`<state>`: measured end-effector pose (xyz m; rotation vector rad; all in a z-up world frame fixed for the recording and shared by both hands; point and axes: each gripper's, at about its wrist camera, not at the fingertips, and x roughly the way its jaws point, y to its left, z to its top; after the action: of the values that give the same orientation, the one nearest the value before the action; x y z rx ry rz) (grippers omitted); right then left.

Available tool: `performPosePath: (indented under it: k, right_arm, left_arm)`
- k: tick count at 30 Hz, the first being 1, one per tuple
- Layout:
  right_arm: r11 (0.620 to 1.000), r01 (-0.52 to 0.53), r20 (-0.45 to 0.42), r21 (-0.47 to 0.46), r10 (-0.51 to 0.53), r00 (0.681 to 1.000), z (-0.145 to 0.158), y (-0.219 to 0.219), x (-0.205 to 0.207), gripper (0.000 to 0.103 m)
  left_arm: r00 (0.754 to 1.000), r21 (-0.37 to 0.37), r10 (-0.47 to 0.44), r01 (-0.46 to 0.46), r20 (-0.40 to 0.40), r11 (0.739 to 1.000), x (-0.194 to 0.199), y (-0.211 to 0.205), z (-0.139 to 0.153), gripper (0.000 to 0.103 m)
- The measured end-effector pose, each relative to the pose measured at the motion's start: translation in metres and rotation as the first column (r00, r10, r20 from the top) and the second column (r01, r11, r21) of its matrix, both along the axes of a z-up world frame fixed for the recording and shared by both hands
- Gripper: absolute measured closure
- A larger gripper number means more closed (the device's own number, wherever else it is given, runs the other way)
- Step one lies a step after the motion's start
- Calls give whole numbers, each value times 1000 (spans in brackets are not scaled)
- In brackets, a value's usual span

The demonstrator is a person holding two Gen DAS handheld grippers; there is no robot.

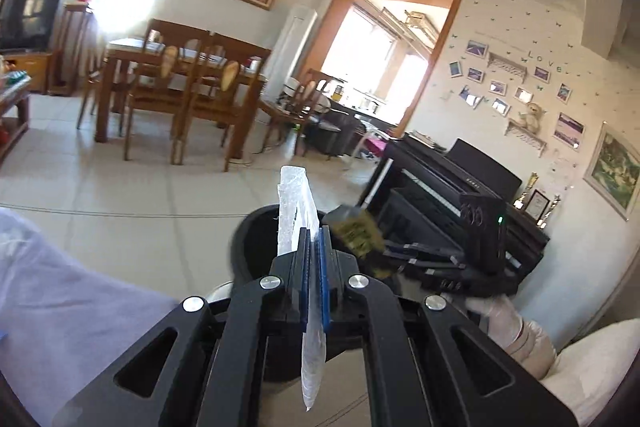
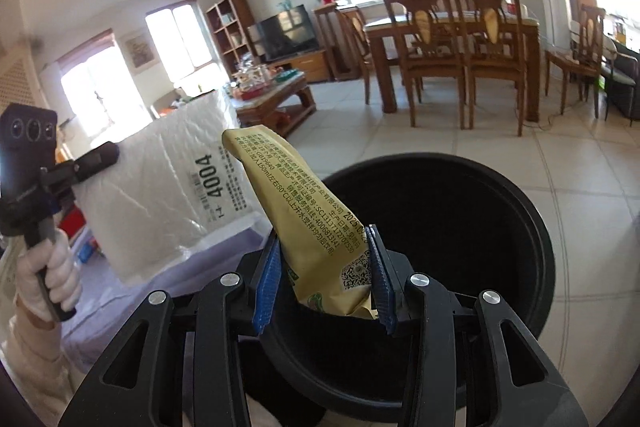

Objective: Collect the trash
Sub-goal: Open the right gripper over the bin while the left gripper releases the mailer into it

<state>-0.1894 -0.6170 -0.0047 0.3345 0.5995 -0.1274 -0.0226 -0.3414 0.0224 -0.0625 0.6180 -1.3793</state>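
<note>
Wrapper between right gripper pads

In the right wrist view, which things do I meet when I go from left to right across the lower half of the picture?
Gloved hand on a black handle → white bag → yellow packet between the right gripper's blue fingers → black bin.

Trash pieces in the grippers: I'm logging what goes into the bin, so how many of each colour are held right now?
White: 1, the white plastic bag in the left gripper.
Yellow: 1, the yellow sachet in the right gripper, over the black bin.
Total: 2
</note>
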Motion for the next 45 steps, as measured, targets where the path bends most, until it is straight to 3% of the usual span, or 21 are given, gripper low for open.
performPosePath:
  k: [6, 13, 29, 32, 33, 35, 37, 42, 45]
  right_arm:
    - [998, 65, -59, 1, -65, 996, -33, -37, -12, 63]
    - [997, 77, -85, 24, -75, 994, -62, -57, -18, 63]
    - [999, 43, -148, 4, -42, 988, -79, -38, 4, 61]
    - [999, 45, -150, -6, -46, 988, -76, -35, 8, 49]
    - [999, 51, -148, -18, -53, 988, -75, -32, 7, 41]
    - [998, 60, -145, -35, -65, 987, -73, -27, 10, 38]
    - [997, 60, -143, -37, -65, 988, -70, -26, 11, 38]
    - [996, 64, -120, -54, -70, 990, -58, -10, 10, 38]
    - [997, 48, -99, -59, -54, 994, -50, 1, 10, 38]
  left_arm:
    - [997, 63, -46, 49, -55, 997, -6, -62, -41, 98]
    - [997, 148, -42, 51, -69, 988, -11, -87, -69, 97]
    - [999, 272, 6, 3, -35, 962, -16, -102, -85, 94]
    - [1000, 284, 19, -13, -20, 959, -16, -99, -82, 92]
    - [1000, 281, 22, -16, -18, 960, -16, -97, -81, 87]
    - [999, 263, 30, -26, -13, 965, -15, -92, -78, 66]
    - [999, 228, 51, -51, 5, 972, -16, -85, -74, 37]
    - [997, 164, 76, -78, 21, 983, -19, -66, -57, 31]
    - [995, 154, 92, -97, 42, 983, -24, -51, -49, 16]
